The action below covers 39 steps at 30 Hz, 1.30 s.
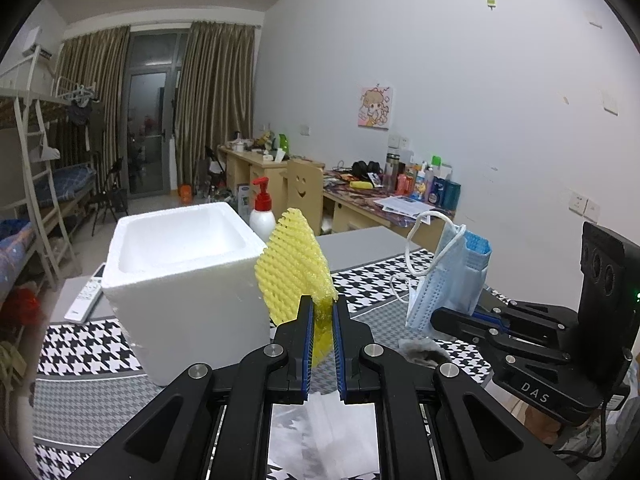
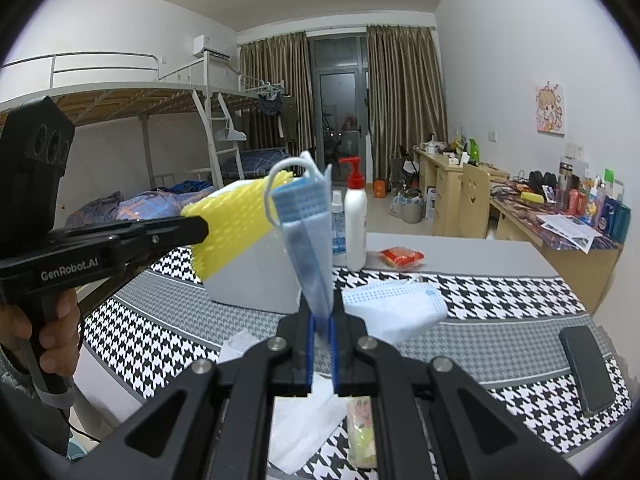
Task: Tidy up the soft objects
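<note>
Now, by size, largest first:
Desk (image 2: 460,248): covered by a houndstooth cloth.
Foam box (image 1: 180,276): white, standing on the desk's left part.
Left claw (image 1: 323,312): clenched on a yellow foam net (image 1: 294,268), lifted just right of the box.
Right claw (image 2: 321,322): clenched on a folded blue mask (image 2: 310,236), raised above the desk.
White mask (image 2: 396,308): lying on the cloth, right of the box.

foam box (image 2: 256,280) half hidden, remote (image 1: 86,294) partly hidden
</note>
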Tool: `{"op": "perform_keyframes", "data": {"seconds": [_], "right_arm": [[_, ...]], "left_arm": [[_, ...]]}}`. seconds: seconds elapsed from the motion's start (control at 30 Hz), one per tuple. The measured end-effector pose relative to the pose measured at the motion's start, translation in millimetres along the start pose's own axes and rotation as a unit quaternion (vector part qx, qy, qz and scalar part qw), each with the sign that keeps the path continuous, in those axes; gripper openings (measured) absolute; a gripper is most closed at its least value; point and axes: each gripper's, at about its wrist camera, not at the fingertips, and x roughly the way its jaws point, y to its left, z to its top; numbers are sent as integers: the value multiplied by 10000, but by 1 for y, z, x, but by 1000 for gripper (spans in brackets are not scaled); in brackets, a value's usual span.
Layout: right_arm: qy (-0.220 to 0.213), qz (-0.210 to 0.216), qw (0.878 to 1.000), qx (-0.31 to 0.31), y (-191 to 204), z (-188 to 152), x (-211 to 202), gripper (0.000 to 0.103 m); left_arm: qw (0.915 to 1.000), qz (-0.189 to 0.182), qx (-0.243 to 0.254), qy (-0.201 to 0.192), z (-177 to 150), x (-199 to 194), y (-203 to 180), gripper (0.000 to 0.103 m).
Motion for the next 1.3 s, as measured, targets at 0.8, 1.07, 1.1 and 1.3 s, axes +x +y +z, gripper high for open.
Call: {"op": "perform_keyframes", "data": {"seconds": [0.8,1.07,1.1,1.3], "right_arm": [[-308,100,9995,-71,1,36,11,9],[-311,151,9994,4,1,49,17,9],[-318,147,9994,-5,2,50,17,9],[-349,130,9992,-139,7,54,23,9]], "left_arm": [[9990,347,4,-284,32,4,15,10],[9984,472,-7,-327,40,4,17,10],[9983,482,-1,-329,41,4,16,10],[9975,600,73,-359,49,8,18,10]]}}
